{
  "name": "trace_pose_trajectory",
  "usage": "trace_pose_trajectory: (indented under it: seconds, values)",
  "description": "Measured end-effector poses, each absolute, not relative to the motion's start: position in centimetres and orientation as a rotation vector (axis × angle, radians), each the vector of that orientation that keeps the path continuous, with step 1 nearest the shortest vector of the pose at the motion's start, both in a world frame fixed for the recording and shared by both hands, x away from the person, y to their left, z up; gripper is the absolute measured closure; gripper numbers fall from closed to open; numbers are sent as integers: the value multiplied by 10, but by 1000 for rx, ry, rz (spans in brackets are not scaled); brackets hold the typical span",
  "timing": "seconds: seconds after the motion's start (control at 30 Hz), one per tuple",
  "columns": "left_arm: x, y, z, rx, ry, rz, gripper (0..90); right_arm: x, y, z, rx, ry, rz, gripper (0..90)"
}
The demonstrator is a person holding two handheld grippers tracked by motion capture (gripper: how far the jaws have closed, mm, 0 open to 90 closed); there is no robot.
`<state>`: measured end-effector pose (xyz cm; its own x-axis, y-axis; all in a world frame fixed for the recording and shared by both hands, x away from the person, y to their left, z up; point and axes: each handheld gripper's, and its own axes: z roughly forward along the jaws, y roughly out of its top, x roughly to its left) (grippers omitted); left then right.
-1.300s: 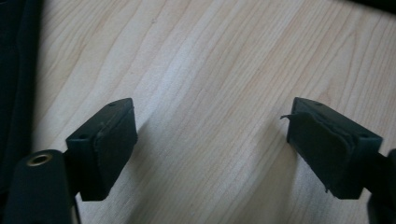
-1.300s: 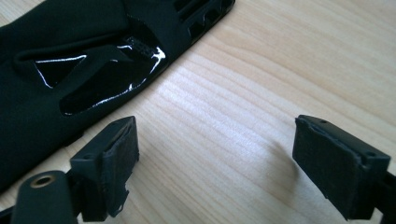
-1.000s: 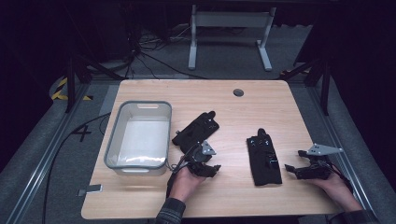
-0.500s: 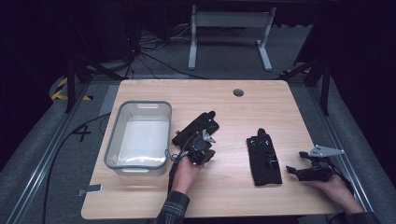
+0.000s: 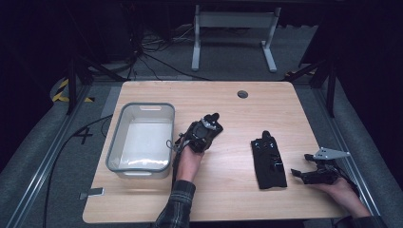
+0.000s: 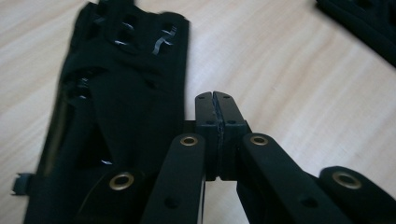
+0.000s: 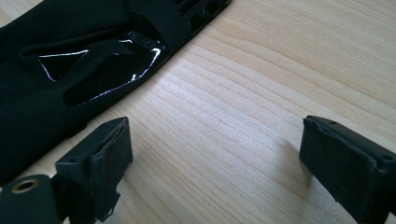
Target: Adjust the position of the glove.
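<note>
Two flat black pouches with cut-out slots lie on the wooden table. The left pouch is partly covered by my left gripper. Its jaws are shut on nothing, and the tips rest over bare wood just off the pouch's right edge. The right pouch lies flat, with a glossy window on it; its corner also appears in the left gripper view. My right gripper stands open just right of that pouch, low over the table, with bare wood between its pads.
A grey plastic bin stands at the table's left, close to my left hand. A round cable hole sits near the far edge. A metal stand and cables are on the floor beyond.
My left gripper has moved forward, away from the near edge, onto the left pouch. The right gripper has stayed in place.
</note>
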<state>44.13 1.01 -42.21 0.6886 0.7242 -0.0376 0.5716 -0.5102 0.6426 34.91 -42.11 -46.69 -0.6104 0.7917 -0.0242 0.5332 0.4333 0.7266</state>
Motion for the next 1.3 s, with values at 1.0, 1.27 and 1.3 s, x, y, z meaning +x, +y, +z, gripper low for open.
trace_pose_trajectory:
  seconds: [1.0, 1.27, 1.3]
  values:
    - [510, 14, -446, 2244, 1262, 391, 900, 350, -421, -467, 1125, 2336, 987, 92]
    - [499, 5, -447, 2258, 1212, 361, 900, 351, -421, -467, 1125, 2336, 987, 91]
    - [496, 3, -447, 2258, 1206, 357, 900, 351, -421, -467, 1125, 2336, 988, 91]
